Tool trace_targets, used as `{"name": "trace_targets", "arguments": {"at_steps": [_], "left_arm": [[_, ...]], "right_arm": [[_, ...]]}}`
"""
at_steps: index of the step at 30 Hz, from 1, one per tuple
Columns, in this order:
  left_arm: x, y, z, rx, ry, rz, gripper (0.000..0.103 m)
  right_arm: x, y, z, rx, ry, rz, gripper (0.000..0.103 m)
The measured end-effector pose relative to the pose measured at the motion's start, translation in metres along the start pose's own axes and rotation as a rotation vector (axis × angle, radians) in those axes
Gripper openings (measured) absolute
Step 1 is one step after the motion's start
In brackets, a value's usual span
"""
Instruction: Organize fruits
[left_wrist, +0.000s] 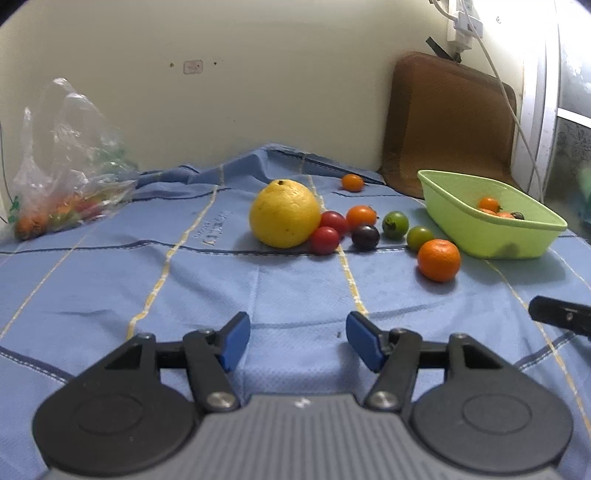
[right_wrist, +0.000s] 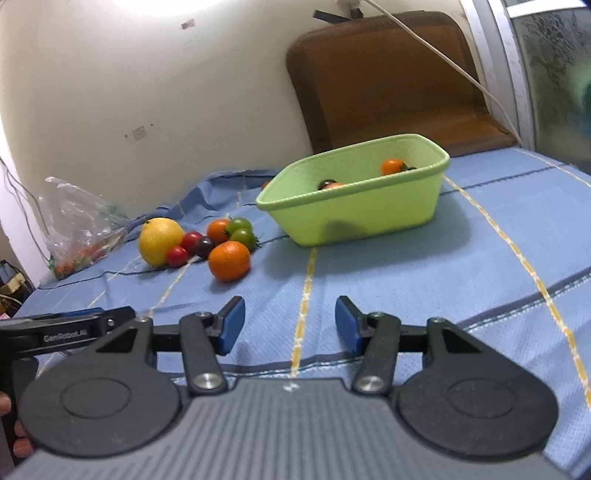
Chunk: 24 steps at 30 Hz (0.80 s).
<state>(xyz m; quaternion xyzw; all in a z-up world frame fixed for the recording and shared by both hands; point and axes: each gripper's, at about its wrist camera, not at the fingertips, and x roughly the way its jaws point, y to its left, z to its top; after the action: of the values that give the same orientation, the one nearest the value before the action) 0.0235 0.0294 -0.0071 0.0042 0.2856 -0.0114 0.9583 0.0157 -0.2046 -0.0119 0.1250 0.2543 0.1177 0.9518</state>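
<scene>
Since both my left claw (left_wrist: 297, 341) and right claw (right_wrist: 290, 324) hang released and empty, nudging the round orange mandarin (left_wrist: 439, 260) could roll it off the blue checked cloth (left_wrist: 110, 280).

The left claw (left_wrist: 298, 341) has two black link arms tipped with blue pads (left_wrist: 234, 339), each arm pinned by silver screws to a round black disc, with a ribbed grey body between the discs bearing a small white mark. The right claw (right_wrist: 290, 325) is built the same way, blue pads (right_wrist: 347, 325) included. In the right wrist view, the left claw's black side shows white "GenRobot.AI" lettering
</scene>
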Motion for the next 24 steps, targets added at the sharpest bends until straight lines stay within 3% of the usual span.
{"name": "trace_targets", "arguments": {"at_steps": [2,14,16,18,19,24], "left_arm": [[-0.001,-0.001,-0.001,0.004,-0.012,0.015,0.061],[0.001,0.009,0.0,-0.046,-0.007,0.042,0.063],[0.0,0.009,0.0,-0.052,-0.008,0.049,0.067],[-0.001,0.008,0.0,-0.054,-0.012,0.062,0.082],[-0.001,0.007,0.0,-0.053,-0.017,0.067,0.084],[-0.003,0.004,-0.001,-0.034,-0.032,0.081,0.086]], "right_arm": [[0.0,-0.001,-0.001,0.002,0.001,-0.011,0.062],[0.001,0.003,-0.002,-0.055,0.022,-0.021,0.063],[0.0,0.004,-0.002,-0.056,0.023,-0.024,0.063],[0.0,0.003,-0.002,-0.057,0.024,-0.022,0.063],[0.0,0.003,-0.002,-0.056,0.024,-0.021,0.063],[0.0,0.004,-0.002,-0.05,0.023,-0.016,0.066]]}}
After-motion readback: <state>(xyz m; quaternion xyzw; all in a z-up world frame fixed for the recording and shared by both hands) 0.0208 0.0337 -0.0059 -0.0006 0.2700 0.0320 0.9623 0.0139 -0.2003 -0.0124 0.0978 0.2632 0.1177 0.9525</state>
